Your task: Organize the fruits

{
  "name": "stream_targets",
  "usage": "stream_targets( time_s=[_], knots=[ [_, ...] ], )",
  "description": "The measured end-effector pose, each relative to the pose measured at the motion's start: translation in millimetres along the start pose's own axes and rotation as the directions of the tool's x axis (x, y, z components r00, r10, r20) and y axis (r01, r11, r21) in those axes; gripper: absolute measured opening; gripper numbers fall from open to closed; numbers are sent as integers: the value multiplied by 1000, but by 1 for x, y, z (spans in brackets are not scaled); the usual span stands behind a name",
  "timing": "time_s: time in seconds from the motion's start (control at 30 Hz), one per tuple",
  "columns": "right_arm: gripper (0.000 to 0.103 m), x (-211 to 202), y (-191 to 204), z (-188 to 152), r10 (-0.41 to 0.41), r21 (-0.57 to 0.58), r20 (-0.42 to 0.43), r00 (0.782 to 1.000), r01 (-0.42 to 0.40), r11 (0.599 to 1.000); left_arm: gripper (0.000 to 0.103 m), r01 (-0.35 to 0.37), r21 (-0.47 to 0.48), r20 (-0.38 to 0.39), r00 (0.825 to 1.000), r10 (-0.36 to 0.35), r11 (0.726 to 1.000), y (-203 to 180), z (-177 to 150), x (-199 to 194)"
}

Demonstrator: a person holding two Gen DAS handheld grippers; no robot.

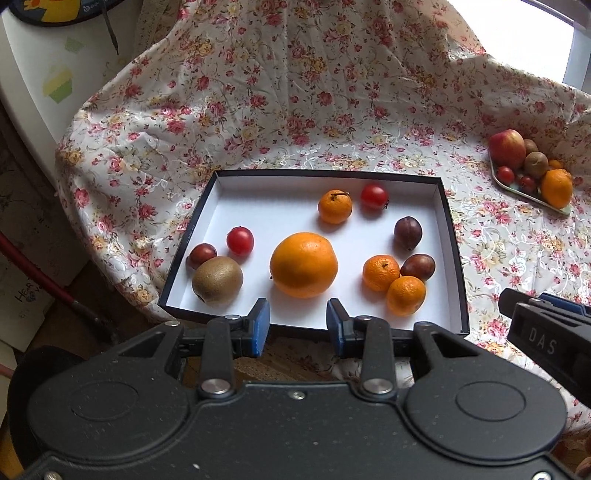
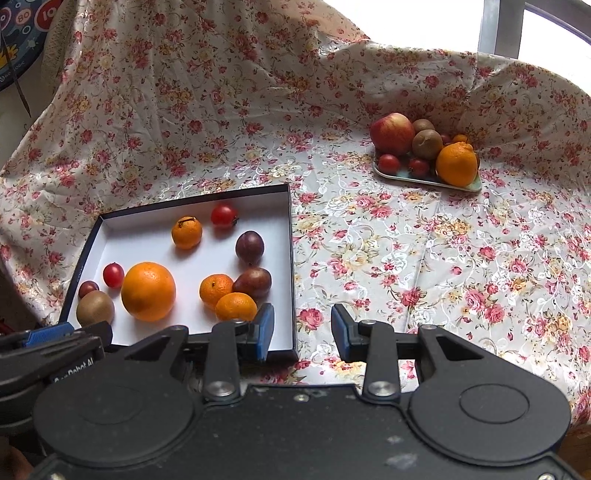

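Note:
A shallow white box with a dark rim lies on the flowered cloth. It holds a big orange, a kiwi, three mandarins, two cherry tomatoes and three dark plums. A pale green plate at the far right carries an apple, kiwis, an orange and small tomatoes. My left gripper hangs open at the box's near edge, in front of the big orange. My right gripper is open over the box's near right corner, empty.
The flowered cloth covers the table and rises up at the back. White furniture stands to the left beyond the table edge. A bright window is at the far right. The right gripper's body shows beside the box.

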State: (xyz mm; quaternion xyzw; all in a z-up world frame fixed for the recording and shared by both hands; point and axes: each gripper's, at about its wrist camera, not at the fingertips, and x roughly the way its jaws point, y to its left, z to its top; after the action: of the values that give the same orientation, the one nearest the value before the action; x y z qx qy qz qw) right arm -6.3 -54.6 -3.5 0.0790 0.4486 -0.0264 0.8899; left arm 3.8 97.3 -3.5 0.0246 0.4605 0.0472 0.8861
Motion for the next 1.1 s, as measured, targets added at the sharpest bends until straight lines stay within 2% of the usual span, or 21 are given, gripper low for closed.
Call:
stream_targets(
  time_s=[0.1,0.23,0.63,1.1],
  knots=[
    [38,4,1,-2,-7,-5,-13,1000,7,1000,45,15,-26,-36,999,-16,1000,3,0,7],
    [38,7,5,-4,-15,-26,-20,1000,14,1000,45,9,-36,-34,999,-11,999,5,-1,7],
    [38,12,6,-4,-14,-28,-41,999,13,1000,45,-19,28,-47,999,20,999,-2,-4,11],
    [38,12,8,-4,-9,-29,-43,999,8,1000,45,-18,38,-51,999,20,999,-2,-5,12]
  ],
)
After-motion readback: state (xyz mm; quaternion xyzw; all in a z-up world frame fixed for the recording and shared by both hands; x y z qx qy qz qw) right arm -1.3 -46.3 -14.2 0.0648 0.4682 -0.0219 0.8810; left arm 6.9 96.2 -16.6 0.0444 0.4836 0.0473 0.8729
